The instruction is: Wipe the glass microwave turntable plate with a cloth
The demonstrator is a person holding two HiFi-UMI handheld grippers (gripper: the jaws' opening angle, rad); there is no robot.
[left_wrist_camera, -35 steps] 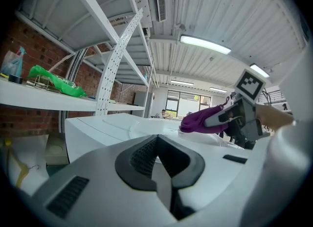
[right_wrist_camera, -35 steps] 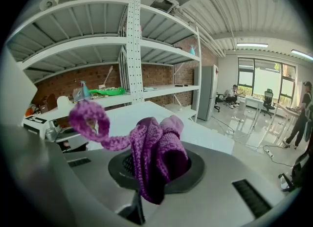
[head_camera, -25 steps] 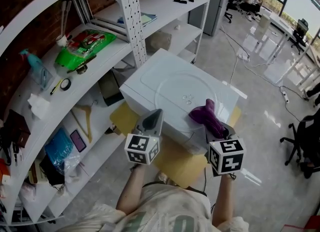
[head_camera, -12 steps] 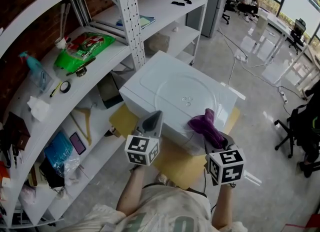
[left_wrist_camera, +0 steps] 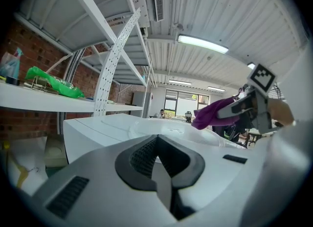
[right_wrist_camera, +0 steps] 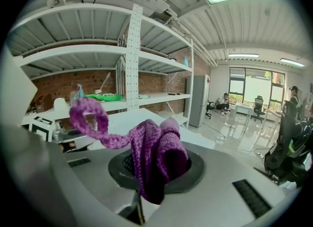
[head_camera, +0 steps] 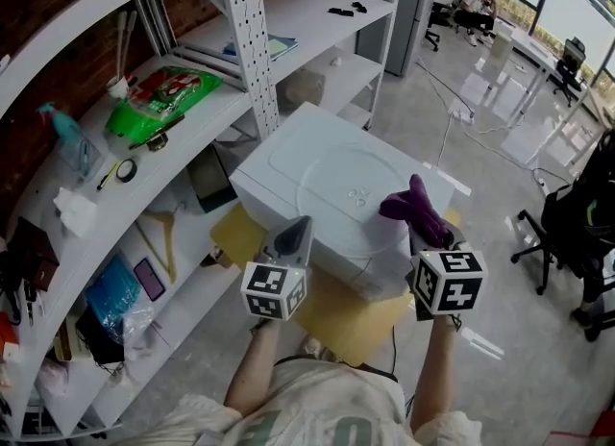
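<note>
Head view: white metal shelving rack [head_camera: 245,21] is standing beside a white box-shaped microwave [head_camera: 279,158]. Round clear glass turntable plate [head_camera: 336,175] is lying flat on the microwave's top. Left gripper [head_camera: 299,218] is hovering at the front edge, jaws together, nothing between them. Right gripper [head_camera: 430,238] is clamping a purple knitted cloth [head_camera: 413,206] over the plate's right rim.

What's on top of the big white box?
A round glass plate lies flat on the white box. The purple cloth, held in the right hand-held gripper, covers part of its rim.
</note>
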